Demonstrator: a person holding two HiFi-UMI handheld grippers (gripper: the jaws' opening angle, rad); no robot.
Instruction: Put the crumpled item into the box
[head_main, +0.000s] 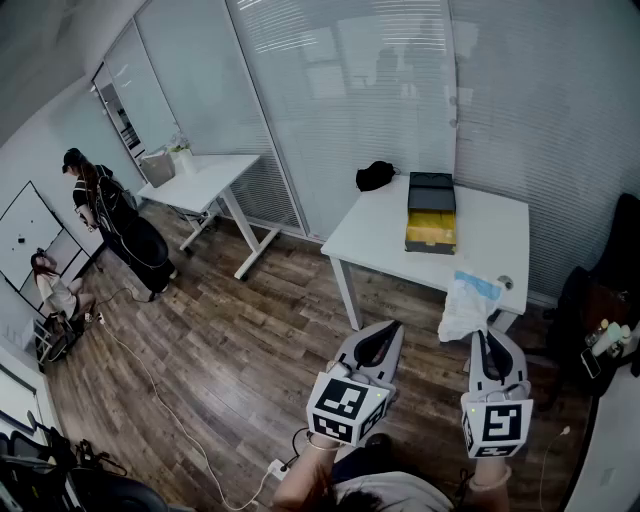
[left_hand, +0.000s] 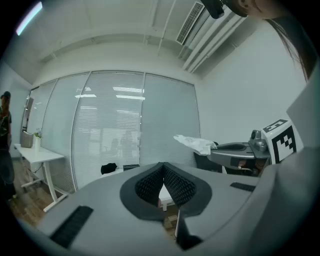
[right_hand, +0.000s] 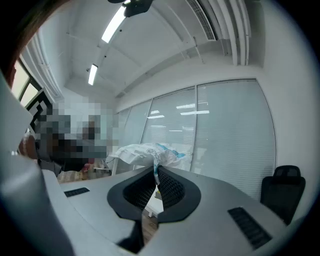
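My right gripper (head_main: 484, 337) (right_hand: 155, 172) is shut on a crumpled white plastic bag with blue print (head_main: 466, 303) (right_hand: 148, 154), held up in the air near the front right corner of the white table (head_main: 380, 232). The bag (left_hand: 196, 144) also shows past the right gripper in the left gripper view. The box (head_main: 431, 212), dark with a yellow side, lies on the table's far middle. My left gripper (head_main: 381, 335) (left_hand: 162, 167) is shut with nothing between its jaws, raised in front of the table.
A black lump (head_main: 375, 176) lies at the table's far left corner. A second white desk (head_main: 205, 182) stands at the back left, with a person (head_main: 115, 225) beside it. Cables (head_main: 160, 400) run over the wood floor. A dark chair (head_main: 605, 290) is at the right.
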